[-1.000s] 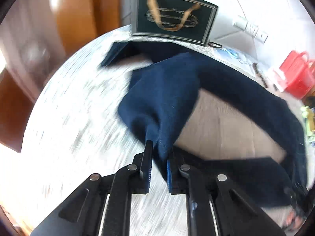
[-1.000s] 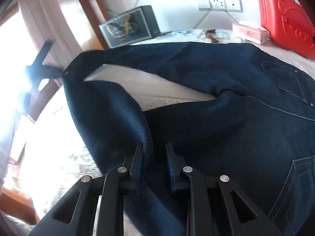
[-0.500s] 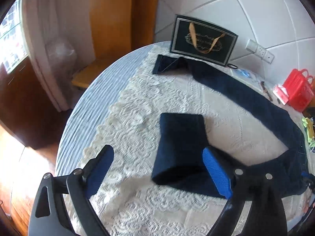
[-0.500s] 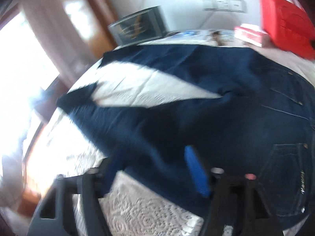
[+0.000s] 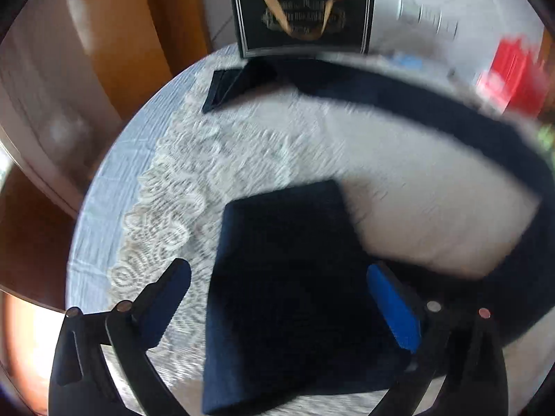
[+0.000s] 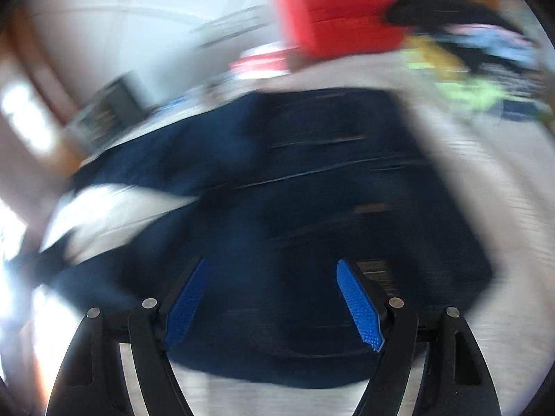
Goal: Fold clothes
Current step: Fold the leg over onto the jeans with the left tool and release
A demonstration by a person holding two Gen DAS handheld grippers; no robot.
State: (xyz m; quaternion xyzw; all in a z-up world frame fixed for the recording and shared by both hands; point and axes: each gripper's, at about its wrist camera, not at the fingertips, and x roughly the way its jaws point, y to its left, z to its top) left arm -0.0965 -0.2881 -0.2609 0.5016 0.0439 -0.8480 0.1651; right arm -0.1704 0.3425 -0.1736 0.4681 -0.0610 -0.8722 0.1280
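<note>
a: jeans [image 5: 277,277] status, nearest point first?

b: dark blue denim, lying on the lace tablecloth [image 5: 194,173]. nearest the left gripper [image 5: 279,296], one leg end is folded back on itself into a flat doubled panel. that panel lies below and between the blue pads [image 5: 393,310], untouched. jaws have just been opening and stand spread wide, released, gripping nothing.

a: right gripper?

b: right gripper [image 6: 274,300] is also released. its jaws stand apart above the seat part of the jeans [image 6: 329,180], with stitching lines showing. no pad presses the cloth. this view is heavily blurred, so fine detail cannot be read.

a: further out?

b: in the left wrist view the second leg runs in a long arc from the right side to the far edge of the table, its cuff turned over near a black gift bag [image 5: 301,17] with tan handles. a red bag [image 6: 333,14] stands at the far side by the white tiled wall, with a pile of mixed clothes [image 6: 478,66] beside it.
</note>
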